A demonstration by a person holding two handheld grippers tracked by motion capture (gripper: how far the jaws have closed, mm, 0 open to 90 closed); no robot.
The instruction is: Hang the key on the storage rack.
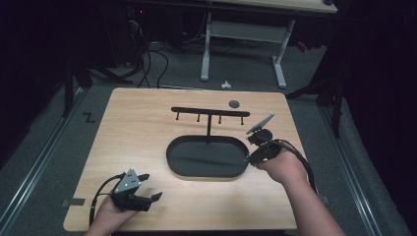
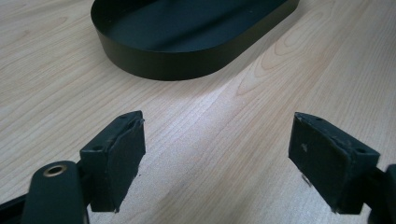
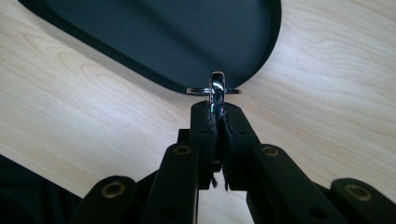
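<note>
— Wooden counter (image 1: 147, 137): what sits on it?
— One black oval tray (image 1: 206, 157), one hook rack (image 1: 210, 114) with four pegs.
— And the two claws?
— Left claw (image 2: 217, 161) gapes wide, empty, near the tray. Right claw (image 3: 218, 116) pinches one metal clip (image 3: 215, 89) at the tray's rim.

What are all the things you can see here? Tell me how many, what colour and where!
Table: one, light wood, centre of the room.
Oval tray: one, black, middle of the table.
Hook rack: one, black, T-shaped, standing at the tray's far edge.
Round disc: one, dark grey, far side of the table.
Metal clip with ring: one, silver, pinched in the right gripper.
Second table: one, white legs, behind.
Left gripper: black, fingers apart, over bare table.
Right gripper: black, fingers closed, at the tray's right end.
</note>
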